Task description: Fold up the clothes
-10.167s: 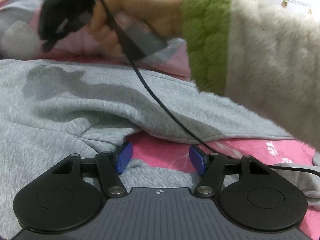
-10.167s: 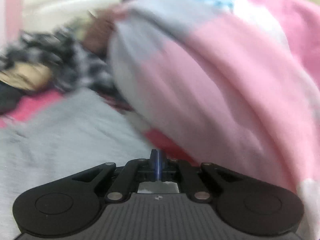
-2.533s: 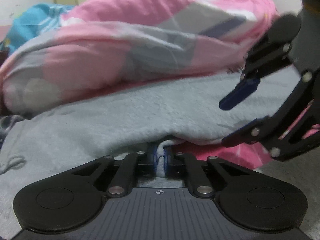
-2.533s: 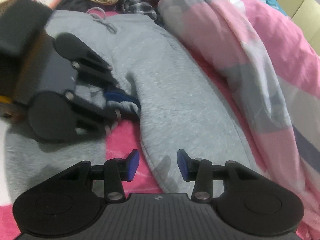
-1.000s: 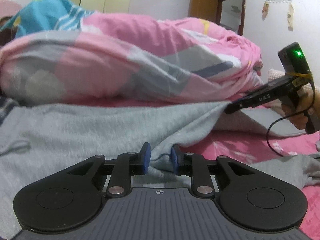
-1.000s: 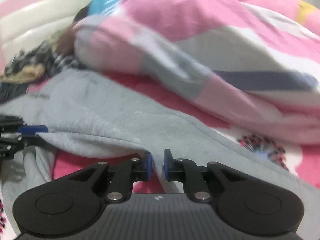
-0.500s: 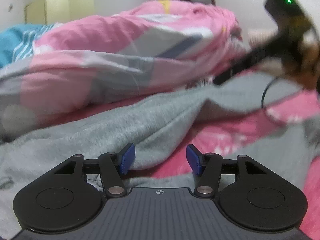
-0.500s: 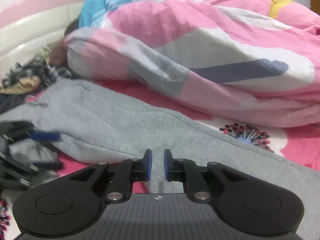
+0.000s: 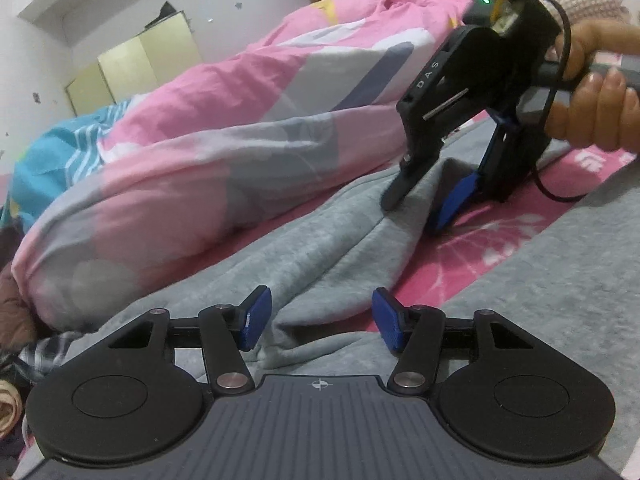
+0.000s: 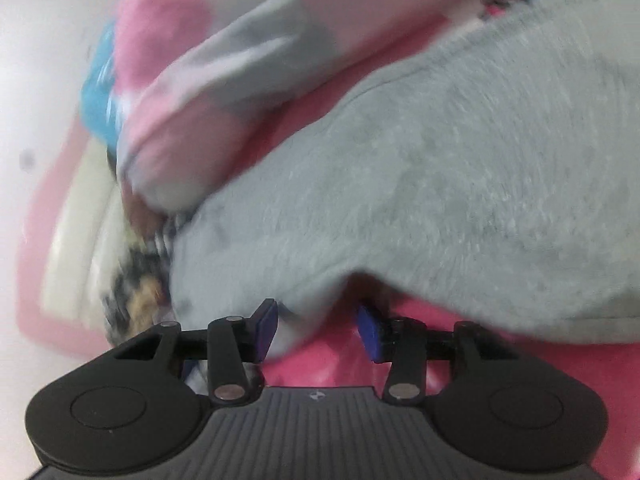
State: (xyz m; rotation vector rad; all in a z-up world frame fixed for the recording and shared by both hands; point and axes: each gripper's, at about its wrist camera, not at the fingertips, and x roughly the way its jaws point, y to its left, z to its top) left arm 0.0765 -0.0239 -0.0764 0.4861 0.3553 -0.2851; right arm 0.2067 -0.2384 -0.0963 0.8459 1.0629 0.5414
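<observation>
Grey sweatpants [image 9: 328,248], thick, soft fleece that will sag and drag, lie along the bed [image 9: 500,236] below a pink quilt [image 9: 248,128] at 12 o'clock; both claws have just been moving and stand parted, left claw [image 9: 318,320] and right claw [image 10: 316,326] astride loose folded edges, the firmest places to pinch

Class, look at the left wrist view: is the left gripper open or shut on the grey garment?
Open. The left gripper shows a wide gap between its blue pads; the grey garment lies between them, unpressed.
</observation>
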